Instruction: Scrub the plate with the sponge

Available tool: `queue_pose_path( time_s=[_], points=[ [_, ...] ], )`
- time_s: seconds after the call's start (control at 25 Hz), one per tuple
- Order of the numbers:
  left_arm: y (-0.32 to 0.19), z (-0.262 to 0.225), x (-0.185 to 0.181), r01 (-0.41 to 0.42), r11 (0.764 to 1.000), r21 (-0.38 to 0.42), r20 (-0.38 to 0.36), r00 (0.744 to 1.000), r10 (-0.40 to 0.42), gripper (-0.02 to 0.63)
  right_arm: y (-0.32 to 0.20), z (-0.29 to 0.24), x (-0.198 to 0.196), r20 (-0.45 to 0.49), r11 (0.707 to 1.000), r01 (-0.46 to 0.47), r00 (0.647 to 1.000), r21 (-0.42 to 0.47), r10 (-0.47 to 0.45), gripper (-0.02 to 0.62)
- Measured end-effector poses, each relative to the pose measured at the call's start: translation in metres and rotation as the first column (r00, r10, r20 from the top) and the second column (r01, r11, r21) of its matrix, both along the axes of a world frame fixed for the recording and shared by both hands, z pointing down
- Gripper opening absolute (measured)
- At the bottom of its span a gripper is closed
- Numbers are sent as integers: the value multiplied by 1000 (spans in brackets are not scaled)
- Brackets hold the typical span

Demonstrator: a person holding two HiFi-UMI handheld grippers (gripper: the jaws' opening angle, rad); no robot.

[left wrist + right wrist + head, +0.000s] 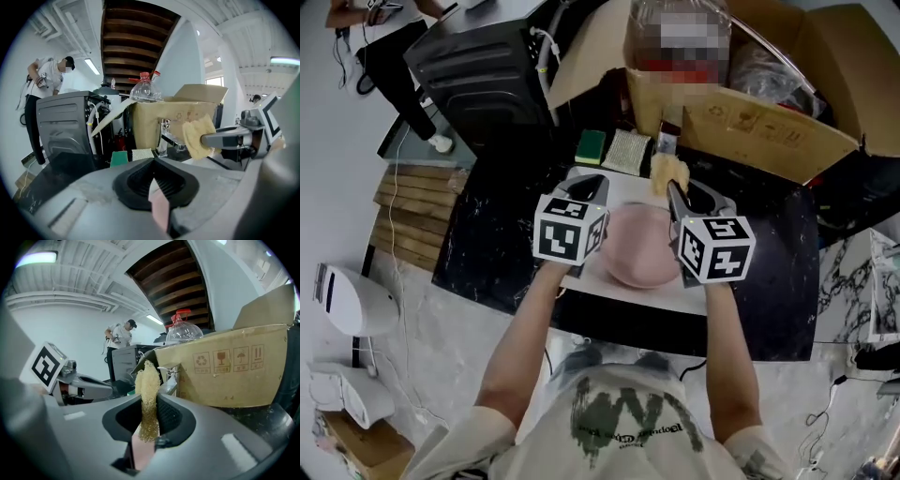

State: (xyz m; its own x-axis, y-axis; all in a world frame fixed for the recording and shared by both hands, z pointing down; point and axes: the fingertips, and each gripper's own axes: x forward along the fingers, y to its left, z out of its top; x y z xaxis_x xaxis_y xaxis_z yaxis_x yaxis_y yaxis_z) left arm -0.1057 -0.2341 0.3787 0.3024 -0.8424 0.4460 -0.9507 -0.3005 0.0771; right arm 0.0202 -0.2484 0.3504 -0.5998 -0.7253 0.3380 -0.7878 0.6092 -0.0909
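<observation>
1. Printed on the cardboard box point(225, 366): a row of four handling symbols, namely recycling arrows, a fragile glass, an umbrella and up-arrows.
2. Across the person's shirt point(628, 427): dark lettering, too distorted to read. On each gripper's cube: black-and-white square markers.
3. Clamped by the left gripper point(586, 186) point(157, 180): the left rim of the pink plate point(642, 248) point(159, 206), seen as a thin pink edge squeezed between the ribbed pads.
4. Clamped by the right gripper point(680, 189) point(150, 416): the yellow sponge point(667, 172) point(197, 136) point(147, 390), pinched at its lower end, most of it sticking out past the jaw tips.
5. Plate between the two grippers, over a white surface point(623, 300), face turned up toward the head camera.
6. Sponge at the plate's far rim; contact impossible to judge. Long axis in line with the jaws, pointing away from the person and somewhat upward.
7. Farther back on the black counter point(487, 253): a green pad point(591, 145) just beside a pale pad point(626, 151).
</observation>
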Motion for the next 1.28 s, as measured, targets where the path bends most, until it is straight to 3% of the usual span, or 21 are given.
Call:
queue_pose_path(
  time_s=[0.4,0.84,1.28],
  points=[
    [-8,18,-14,-116,993,-17,-21,993,116,-3,4,20,-22,-43,996,-81,996,-23,80,61],
    [-2,44,-17,-203,978,-46,-33,979,202,-3,17,63,-46,-102,990,-71,993,-120,59,61],
    [0,59,-22,-221,974,-54,-33,975,219,-3,26,111,-61,-196,979,-19,980,-201,-21,61]
  ],
)
